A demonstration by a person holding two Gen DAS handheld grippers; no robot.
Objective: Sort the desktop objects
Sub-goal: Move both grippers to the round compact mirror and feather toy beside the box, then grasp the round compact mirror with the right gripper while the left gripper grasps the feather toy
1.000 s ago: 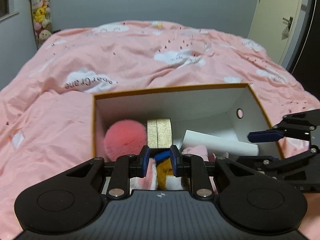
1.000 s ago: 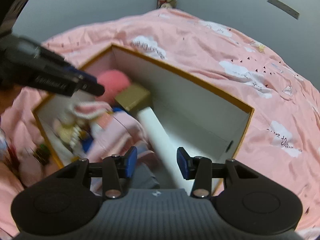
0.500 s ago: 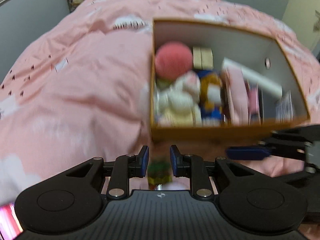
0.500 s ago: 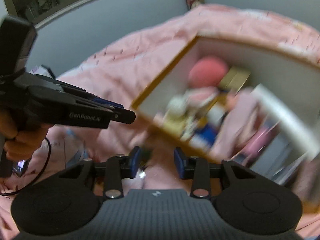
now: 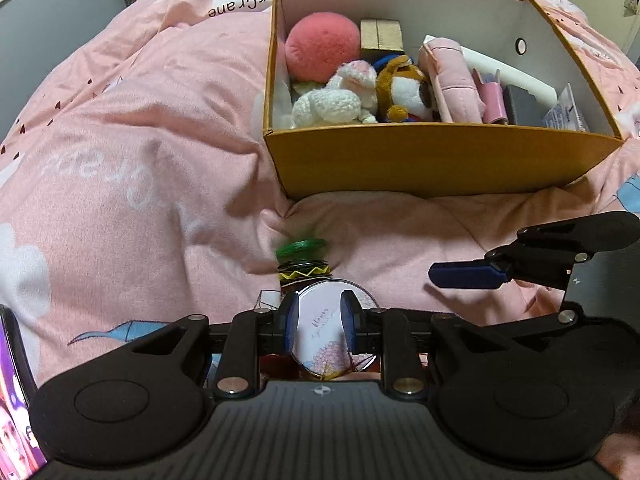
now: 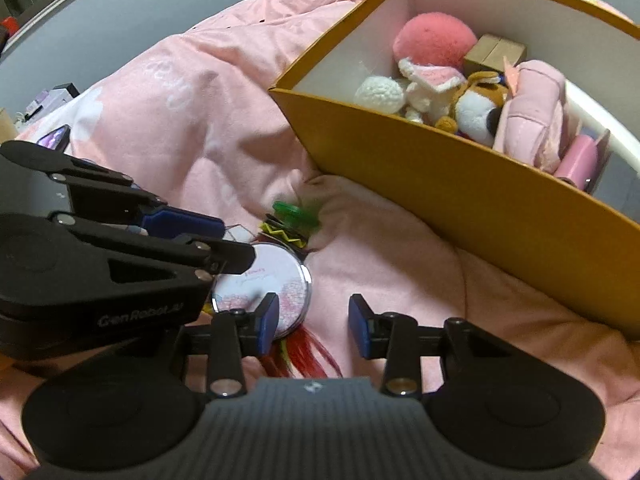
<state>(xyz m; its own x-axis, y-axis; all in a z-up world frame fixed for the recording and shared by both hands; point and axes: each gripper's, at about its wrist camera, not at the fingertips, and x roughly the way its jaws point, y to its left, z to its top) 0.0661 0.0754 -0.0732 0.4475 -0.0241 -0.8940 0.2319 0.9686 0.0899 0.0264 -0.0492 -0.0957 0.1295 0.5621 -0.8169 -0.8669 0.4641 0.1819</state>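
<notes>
Left gripper [image 5: 318, 322] is hovering fingers apart over round tin [image 5: 332, 328] (box [image 5: 420, 160] at 12 o'clock), right gripper [image 6: 312, 322] fingers opening, nothing between.

Your left wrist camera looks steeply down over the pink bedspread [image 5: 140, 140], close to it, facing the orange box [image 5: 432, 160] square-on. Your right wrist camera faces the same box [image 6: 460, 184] from its corner, and both views share the round tin [image 5: 320, 320] [image 6: 276, 280].

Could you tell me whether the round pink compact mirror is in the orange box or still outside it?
Outside: the compact mirror lies on the pink duvet in front of the orange box.
</notes>
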